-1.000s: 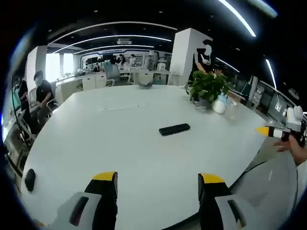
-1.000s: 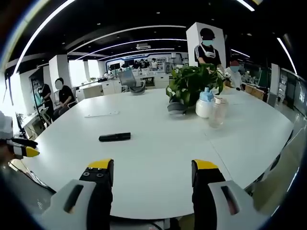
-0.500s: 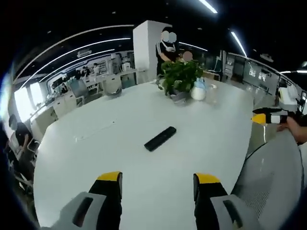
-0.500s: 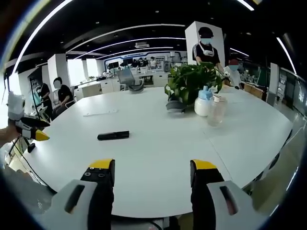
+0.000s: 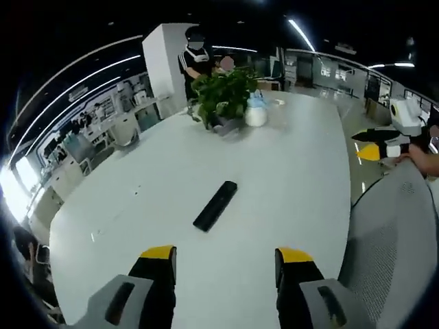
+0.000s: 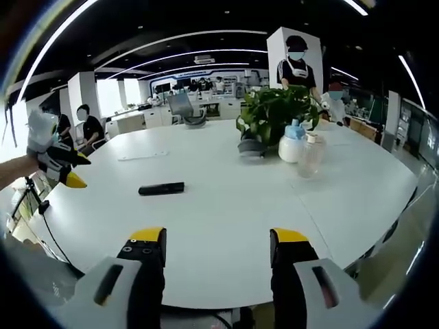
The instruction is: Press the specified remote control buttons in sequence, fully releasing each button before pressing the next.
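Observation:
A slim black remote control (image 5: 215, 205) lies flat on the big white table (image 5: 295, 164); in the right gripper view the remote (image 6: 161, 188) sits left of centre. My left gripper (image 5: 224, 260) is open, hovering short of the remote with nothing between its yellow-tipped jaws. In the right gripper view the left gripper (image 6: 62, 164) comes in from the left edge, held by a hand. My right gripper (image 6: 215, 241) is open and empty near the table's front edge. It also appears at the right of the left gripper view (image 5: 384, 144).
A potted green plant (image 6: 274, 116), a white bottle with a blue cap (image 6: 293, 144) and a clear bottle (image 6: 310, 157) stand at the back of the table. A grey mesh chair back (image 5: 391, 253) is at the right. People stand and sit beyond the table.
The left gripper view has swung and moved forward, so the remote now sits closer and nearer centre. In the right gripper view the left gripper has risen and come further in over the table's left edge.

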